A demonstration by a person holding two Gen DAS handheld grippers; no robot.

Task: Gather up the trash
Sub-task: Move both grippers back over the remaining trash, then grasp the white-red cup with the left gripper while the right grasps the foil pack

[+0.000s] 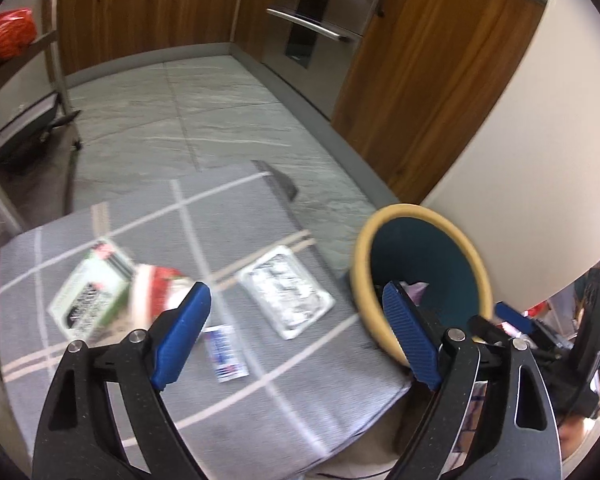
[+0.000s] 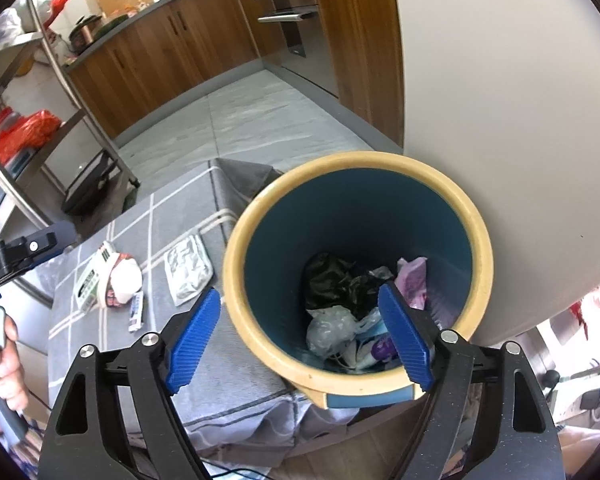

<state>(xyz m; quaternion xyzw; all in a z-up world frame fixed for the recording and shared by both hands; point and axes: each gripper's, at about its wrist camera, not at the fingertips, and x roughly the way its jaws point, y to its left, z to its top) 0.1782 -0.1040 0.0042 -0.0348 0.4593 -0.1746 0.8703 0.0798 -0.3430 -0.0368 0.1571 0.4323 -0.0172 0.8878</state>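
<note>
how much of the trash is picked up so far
Partly done: the bin already holds bags and wrappers. Nothing is in hand; the left hand-held gripper and right hand-held gripper are open. Left on the cloth: carton, foil tray, small sachet.

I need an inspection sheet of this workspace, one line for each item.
Surface: grey checked cloth over the table.
Job's things: foil pouch, green-white carton, red-white wrapper and small sachet on the cloth; bin already holding bags.
Clutter: nothing seen.
Grippers: left tongs open, empty; right tongs open, empty, over the bin.
Cables: some at lower right, blurred.
Surroundings: wooden cabinets, oven, metal rack.
</note>
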